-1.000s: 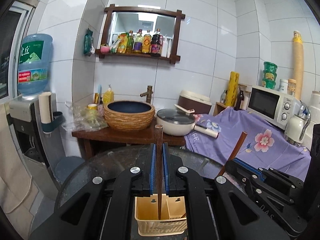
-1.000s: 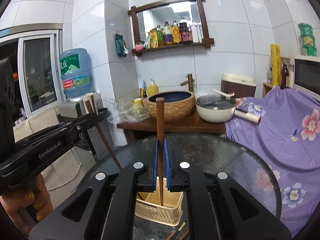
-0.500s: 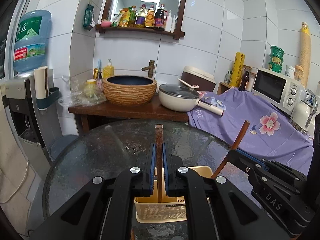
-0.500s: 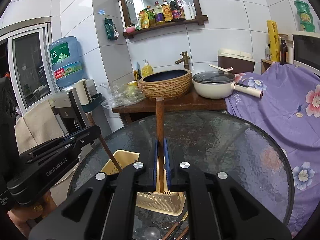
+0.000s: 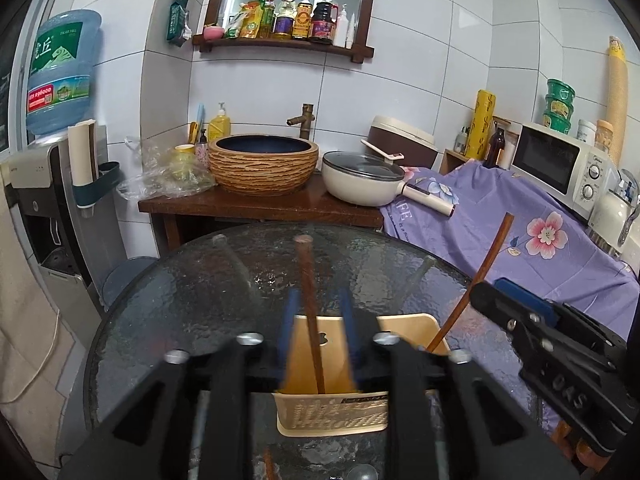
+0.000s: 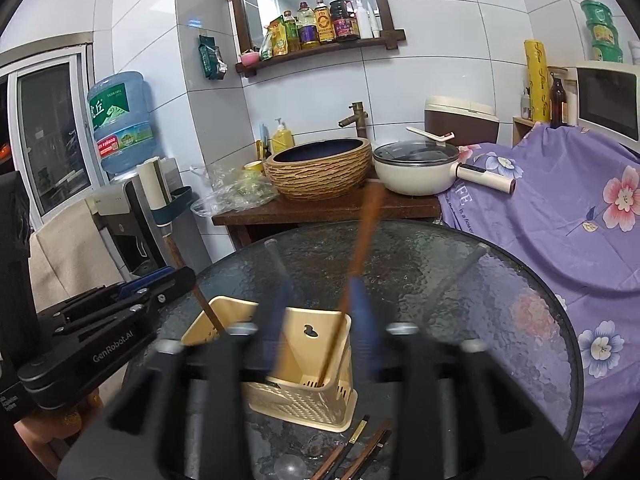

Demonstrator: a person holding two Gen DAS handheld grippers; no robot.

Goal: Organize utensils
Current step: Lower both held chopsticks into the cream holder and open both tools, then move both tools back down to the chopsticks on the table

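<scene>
Both cameras sit on the grippers, close above the near edge of the round glass table [image 5: 168, 304], looking forward and slightly down toward the far tiled wall. The left view faces the basket [image 5: 332, 412] head-on; the right view [image 6: 304, 392] sees it from the right, corner-on. Both share the table, basket, sink bowl [image 5: 264, 162] and mirror shelf [image 6: 320, 46]. Each catches the other gripper at its edge, apparently just beside it.

Both grippers, left [image 5: 318, 320] and right [image 6: 320, 312], are opening.
</scene>
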